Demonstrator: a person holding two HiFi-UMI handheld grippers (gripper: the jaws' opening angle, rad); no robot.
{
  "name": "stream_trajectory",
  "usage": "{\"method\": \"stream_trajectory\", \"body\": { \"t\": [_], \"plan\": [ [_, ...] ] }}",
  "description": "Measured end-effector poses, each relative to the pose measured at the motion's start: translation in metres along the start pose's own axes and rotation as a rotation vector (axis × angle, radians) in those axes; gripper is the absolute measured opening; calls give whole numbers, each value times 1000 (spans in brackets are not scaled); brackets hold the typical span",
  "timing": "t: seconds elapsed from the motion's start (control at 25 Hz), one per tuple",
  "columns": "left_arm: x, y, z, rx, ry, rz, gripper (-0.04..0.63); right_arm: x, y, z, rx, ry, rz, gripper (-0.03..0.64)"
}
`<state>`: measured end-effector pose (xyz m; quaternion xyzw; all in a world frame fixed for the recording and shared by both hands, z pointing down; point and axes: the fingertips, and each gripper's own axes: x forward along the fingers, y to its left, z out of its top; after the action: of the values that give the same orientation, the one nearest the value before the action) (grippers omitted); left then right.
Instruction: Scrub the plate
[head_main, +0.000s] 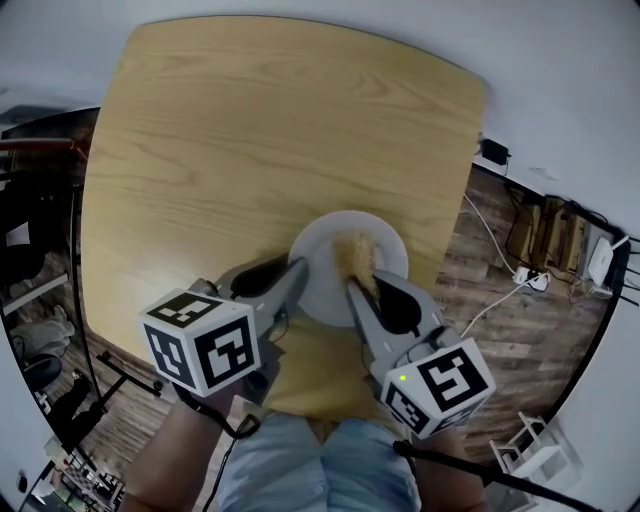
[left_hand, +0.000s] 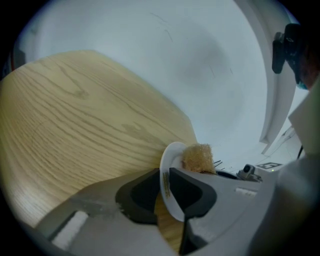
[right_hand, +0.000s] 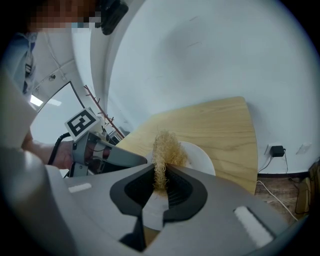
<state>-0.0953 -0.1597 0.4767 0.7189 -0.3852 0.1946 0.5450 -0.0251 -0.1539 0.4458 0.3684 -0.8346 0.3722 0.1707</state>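
Plate (head_main: 322, 275) is sitting on the wooden table (head_main: 250, 140) near its front edge, right in front of the person. Left gripper (head_main: 297, 270) is pinching the plate's near-left rim, jaws part-way closed and pads pressing on either side of the thin edge. I'm guessing that's to stop it sliding or spinning while the other side is rubbing.

Right gripper (head_main: 362, 285) is clamping a tan fibrous scrubber (head_main: 357, 252), jaws nearly together on the bundle, and the loose end is resting on the plate's face (makes sense, the fluffy end is doing the work).

Head view is giving the overall layout, but the gripper bodies are covering both grips. Left gripper view is showing the rim sandwiched between the pads, plate almost edge-on. Right gripper view is showing the fibres squashed between its pads. No view is showing suds or water, so I'm not judging how far along the scrubbing is
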Motion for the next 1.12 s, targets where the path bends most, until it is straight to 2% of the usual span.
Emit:
{"method": "stream_trajectory", "body": {
  "t": [0.08,0.24,0.6,0.76,0.96,1.12],
  "plan": [
    [-2,0,3,-27,-23,-3,87,0,0,1,2,-2,3,46],
    [-6,3,7,-36,-48,3,87,-1,-1,2,1,-4,7,46],
    [-6,3,10,-42,-45,-24,51,0,0,3,-6,-3,5,46],
    [-4,-3,10,-33,-42,-25,49,-1,1,13,-48,4,-6,48],
    [-7,-4,12,-26,-49,-22,48,9,-8,19,-165,101,-81,46],
    [-6,-3,12,-8,-45,-22,48,23,-7,14,-230,190,-84,46]
  ]
}}
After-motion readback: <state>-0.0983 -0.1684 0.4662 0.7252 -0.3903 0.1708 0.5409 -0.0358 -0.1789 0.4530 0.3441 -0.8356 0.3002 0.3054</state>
